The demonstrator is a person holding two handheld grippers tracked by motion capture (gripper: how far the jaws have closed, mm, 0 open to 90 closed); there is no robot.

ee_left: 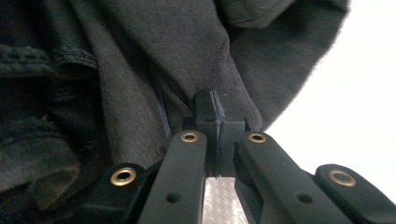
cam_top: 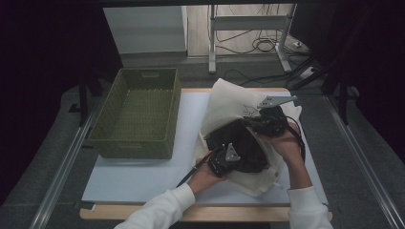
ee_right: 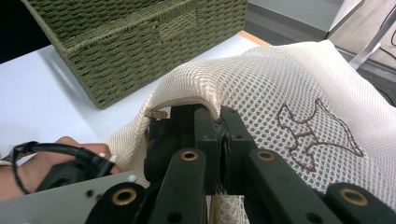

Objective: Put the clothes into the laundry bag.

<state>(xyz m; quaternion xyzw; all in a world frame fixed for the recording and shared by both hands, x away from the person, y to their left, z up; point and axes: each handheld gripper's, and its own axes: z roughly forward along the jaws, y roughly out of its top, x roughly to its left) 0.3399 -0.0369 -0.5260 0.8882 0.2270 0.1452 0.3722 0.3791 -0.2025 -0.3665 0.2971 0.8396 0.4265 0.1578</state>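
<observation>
Two gripping tools worked over one pale table [cam_top: 143, 176], and no readable writing showed anywhere, only a brown stitched outline figure [ee_right: 317, 135] on the mesh, whose shape I could not make out as letters. At the left stood a rectangular olive-green woven basket [cam_top: 136, 112] with a cut-out handle slot in its far wall, its coarse weave plain in the right gripper view [ee_right: 140, 42]. Right of it, near the table's middle, lay a cream open-mesh fabric bag [cam_top: 229, 102], honeycomb-textured and soft, folded back over a black, fuzzy cloth garment [cam_top: 241, 145] that sat in the bag's mouth. The left gripper [cam_top: 224, 160], held in the person's left hand [cam_top: 203, 176], had its jaws pressed together on a fold of that dark cloth [ee_left: 187, 70], whose nap looked felted and whose hem was stitched. Farther right, the right gripper [cam_top: 267, 119], carrying a grey three-cornered plate [cam_top: 277, 100], was pinched on the bag's rolled cream edge [ee_right: 201, 95], lifting it. White sleeves [cam_top: 157, 210] covered both forearms.
</observation>
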